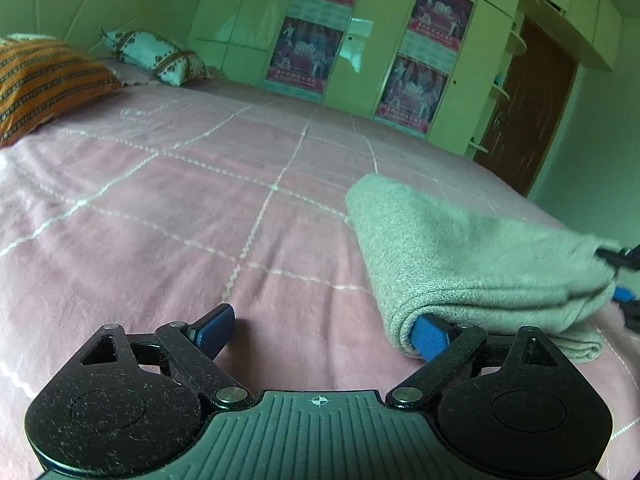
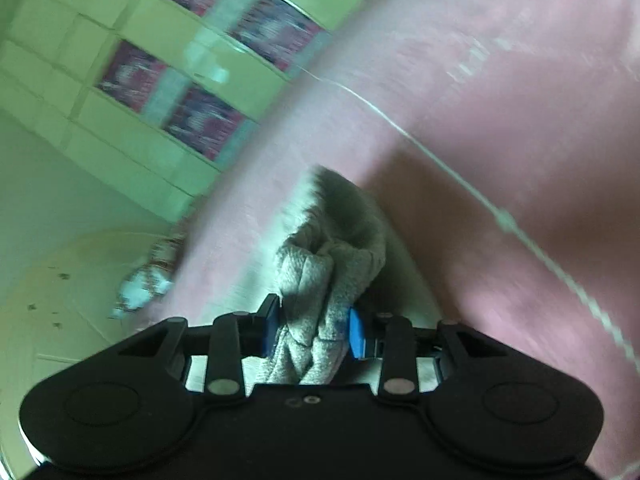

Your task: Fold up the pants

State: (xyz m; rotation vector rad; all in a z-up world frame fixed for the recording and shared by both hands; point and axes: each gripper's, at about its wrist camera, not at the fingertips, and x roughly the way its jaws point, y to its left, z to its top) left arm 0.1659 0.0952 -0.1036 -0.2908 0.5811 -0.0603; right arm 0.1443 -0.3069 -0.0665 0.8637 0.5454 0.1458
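Observation:
The grey pants (image 1: 460, 256) lie folded in a thick bundle on the pink bedspread (image 1: 200, 208), at the right of the left wrist view. My left gripper (image 1: 320, 334) is open, low over the bed; its right fingertip (image 1: 430, 338) touches the bundle's near edge. My right gripper (image 2: 314, 330) is shut on a bunched fold of the pants (image 2: 320, 280) and shows at the far right of the left wrist view (image 1: 624, 276). The right wrist view is tilted and blurred.
An orange striped pillow (image 1: 44, 80) and a white patterned pillow (image 1: 160, 54) lie at the head of the bed. A green wardrobe with posters (image 1: 360, 40) stands beyond the bed, a brown door (image 1: 528, 112) to its right.

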